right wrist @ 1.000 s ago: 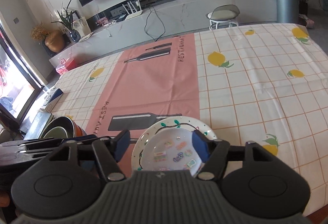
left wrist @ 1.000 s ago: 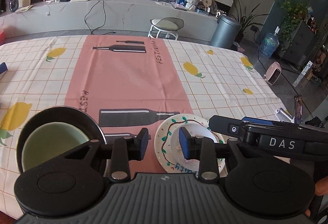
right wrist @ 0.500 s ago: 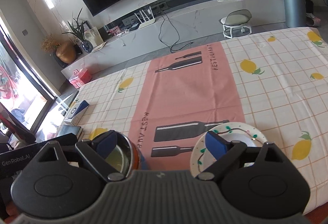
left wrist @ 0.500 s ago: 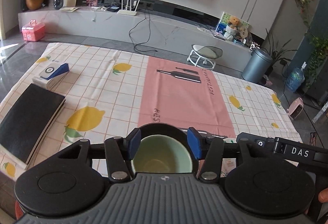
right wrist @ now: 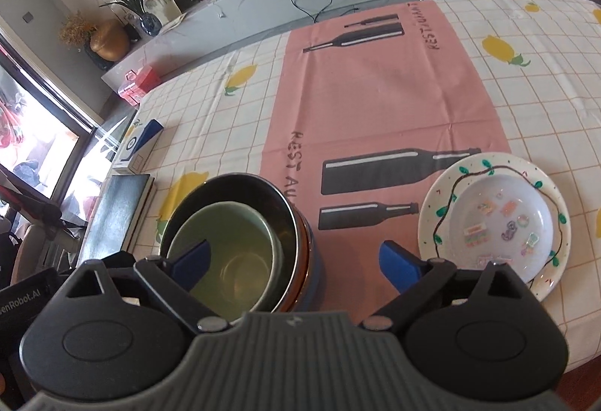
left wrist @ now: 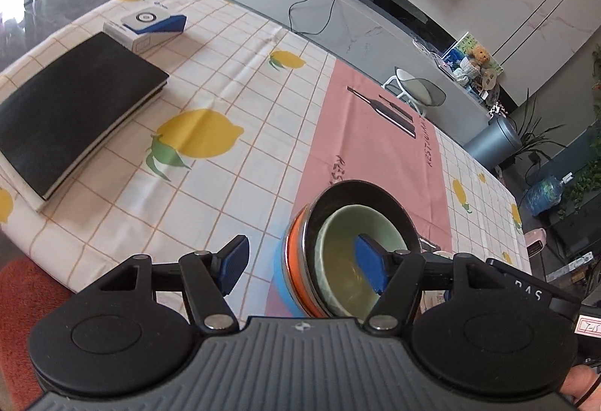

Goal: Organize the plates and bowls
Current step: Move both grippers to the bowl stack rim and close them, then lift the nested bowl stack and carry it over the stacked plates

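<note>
A stack of nested bowls stands near the table's front edge: a pale green bowl [left wrist: 340, 242] [right wrist: 240, 242] inside a black bowl [left wrist: 357, 193] [right wrist: 233, 185], over orange and blue ones. My left gripper [left wrist: 302, 270] is open, its jaws straddling the stack's left rim, right pad over the green bowl. My right gripper [right wrist: 296, 266] is open wide above the stack's right side, left pad over the green bowl. A white painted plate [right wrist: 443, 193] holding a clear stickered dish [right wrist: 499, 223] lies to the right.
A black book [left wrist: 71, 103] and a blue-white box [left wrist: 150, 24] lie on the table's left part. The lemon-print tablecloth with a pink runner [right wrist: 379, 88] stretches back. The table's front edge is close below both grippers.
Both grippers have swung left from the plate to the bowl stack. The left gripper has opened wider and tilted. Bowls and plate have not moved.
</note>
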`<state>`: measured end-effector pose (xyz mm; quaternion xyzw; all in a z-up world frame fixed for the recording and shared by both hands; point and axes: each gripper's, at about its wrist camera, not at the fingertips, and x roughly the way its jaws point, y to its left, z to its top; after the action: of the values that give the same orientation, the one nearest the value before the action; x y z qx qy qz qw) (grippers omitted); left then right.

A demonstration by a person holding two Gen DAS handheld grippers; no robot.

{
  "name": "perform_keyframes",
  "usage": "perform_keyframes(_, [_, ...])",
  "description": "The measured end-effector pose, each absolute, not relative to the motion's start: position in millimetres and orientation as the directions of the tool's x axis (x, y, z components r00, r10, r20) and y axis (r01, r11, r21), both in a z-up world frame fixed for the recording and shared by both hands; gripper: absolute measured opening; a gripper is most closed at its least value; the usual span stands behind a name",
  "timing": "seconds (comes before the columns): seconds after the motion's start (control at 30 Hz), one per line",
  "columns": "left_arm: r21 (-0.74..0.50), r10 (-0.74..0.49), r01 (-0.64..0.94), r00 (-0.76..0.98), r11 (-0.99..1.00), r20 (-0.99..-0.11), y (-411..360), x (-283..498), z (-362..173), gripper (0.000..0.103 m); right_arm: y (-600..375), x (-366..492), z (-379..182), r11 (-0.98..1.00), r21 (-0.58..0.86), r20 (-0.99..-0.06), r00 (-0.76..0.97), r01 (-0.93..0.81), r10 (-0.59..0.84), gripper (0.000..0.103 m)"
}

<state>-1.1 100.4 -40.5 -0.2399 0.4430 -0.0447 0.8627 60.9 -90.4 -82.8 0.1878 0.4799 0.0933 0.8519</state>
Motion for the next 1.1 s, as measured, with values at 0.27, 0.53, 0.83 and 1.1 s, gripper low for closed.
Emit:
perform_keyframes(0.27, [-0.481,-0.335,-0.150,0.541,0.864,-0.771,87,17,-71,0.075,-98,72,-113,0.864,0.487,-0.808,0.438,0.123,0.393,0.083])
perform_keyframes(0.53, [-0.440,-0.311,-0.158,0.503,0.884,-0.807,80,30,-85,0.069,-89,79,-128,0.847,0.517,-0.807,0.398,0.121,0.436,0.076])
perform_keyframes(0.83, [-0.436,-0.319,-0.142,0.493,0.889,-0.810,78,39,-90,0.065,-87,86,-136,0.835,0.537,-0.798,0.392,0.119,0.457,0.068])
perform_keyframes(1.1, [-0.438,-0.326,-0.145,0.476,0.887,-0.817,78,43,-97,0.064,-85,89,-141,0.832,0.545,-0.791,0.394,0.104,0.469,0.067])
